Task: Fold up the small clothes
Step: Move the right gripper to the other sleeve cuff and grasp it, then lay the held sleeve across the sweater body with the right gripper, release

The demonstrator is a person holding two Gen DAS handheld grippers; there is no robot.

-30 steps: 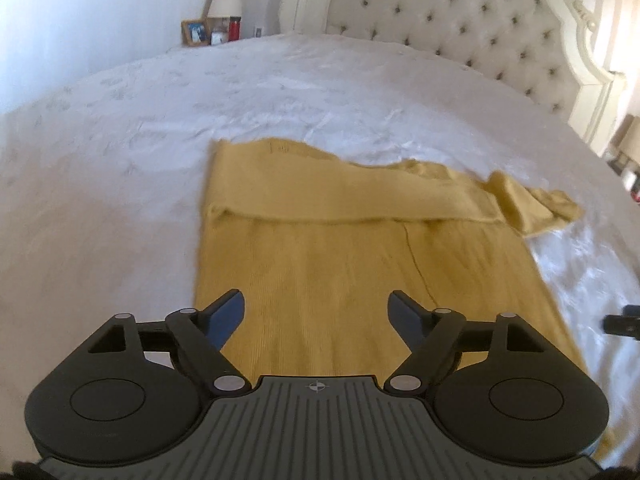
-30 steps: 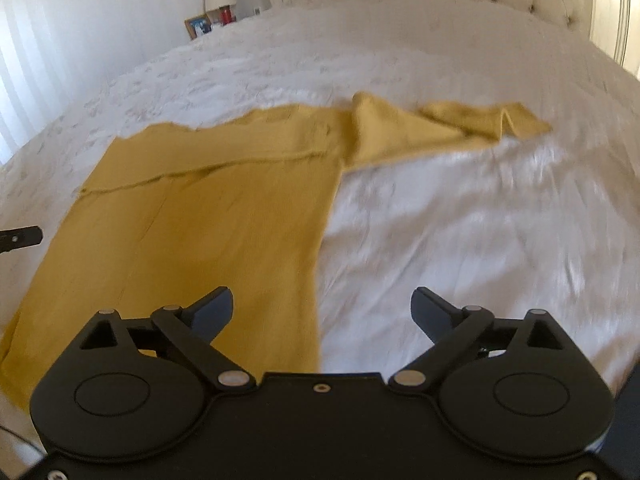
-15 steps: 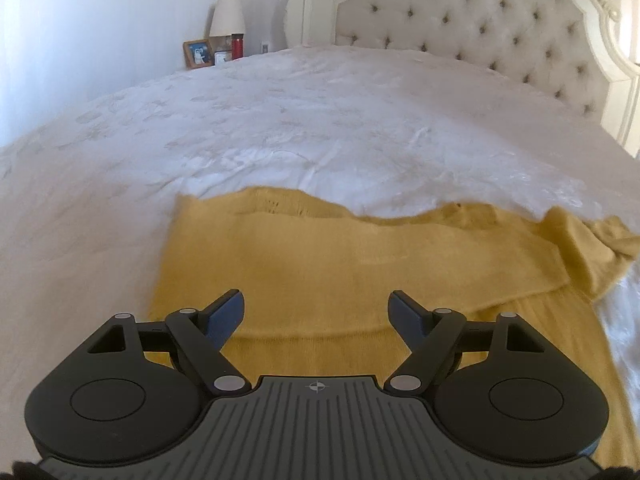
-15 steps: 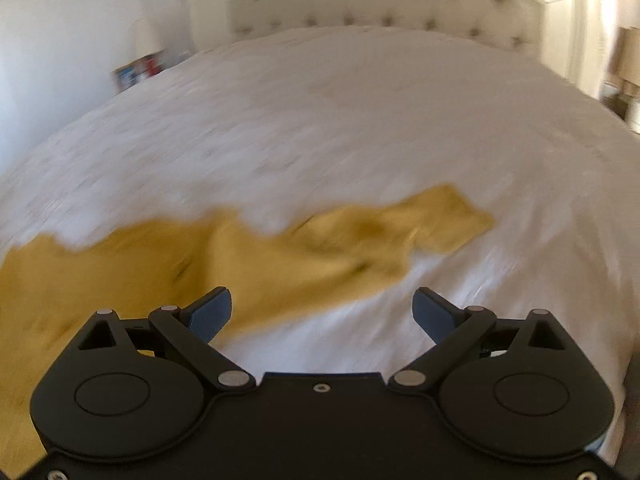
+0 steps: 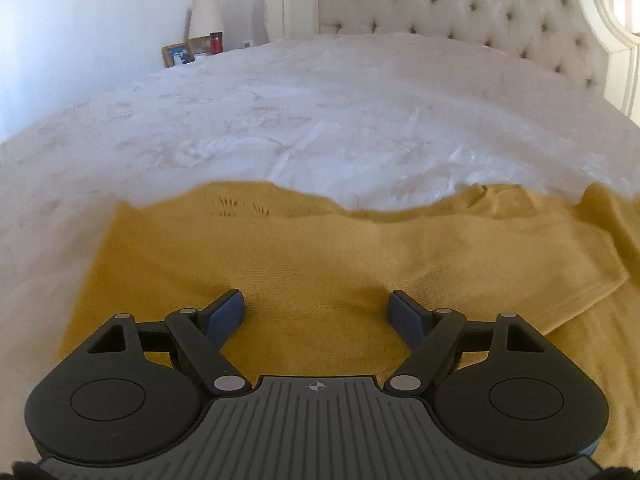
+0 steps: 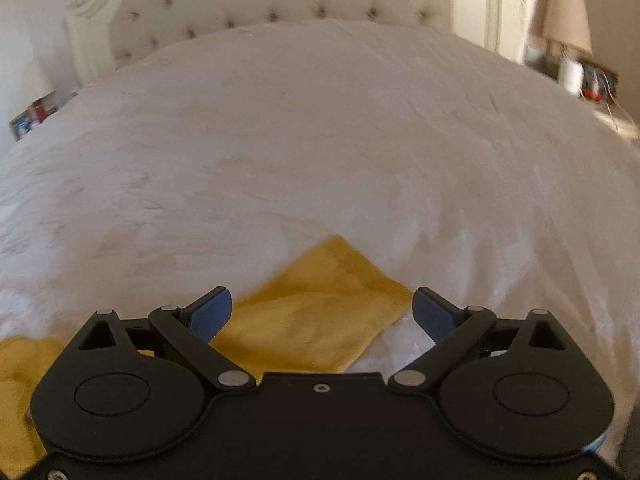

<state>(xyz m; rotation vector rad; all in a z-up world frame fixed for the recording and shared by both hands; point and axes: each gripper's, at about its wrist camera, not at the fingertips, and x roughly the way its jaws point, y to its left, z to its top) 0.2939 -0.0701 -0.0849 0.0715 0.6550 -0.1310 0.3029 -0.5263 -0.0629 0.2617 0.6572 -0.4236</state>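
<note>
A mustard-yellow knit sweater (image 5: pixel 320 256) lies flat on the white bed, one sleeve folded across its upper part. My left gripper (image 5: pixel 316 312) hovers over the sweater's top-left area, open, with only fabric below its blue pads. In the right wrist view the end of the other sleeve (image 6: pixel 320 300) points away from me on the bedspread. My right gripper (image 6: pixel 322 310) stands open just above that sleeve end, nothing pinched between its fingers. Whether either gripper touches the cloth I cannot tell.
The white bedspread (image 5: pixel 320 120) stretches to a tufted cream headboard (image 5: pixel 460 4). A nightstand with a lamp (image 5: pixel 204 16) and picture frames (image 5: pixel 178 54) is at the far left. Another lamp (image 6: pixel 568 20) and small items stand at the far right.
Both grippers have travelled forward toward the sweater's top. The left now sits over the folded sleeve near the collar. The right swung to the right and is over the loose sleeve's end.
</note>
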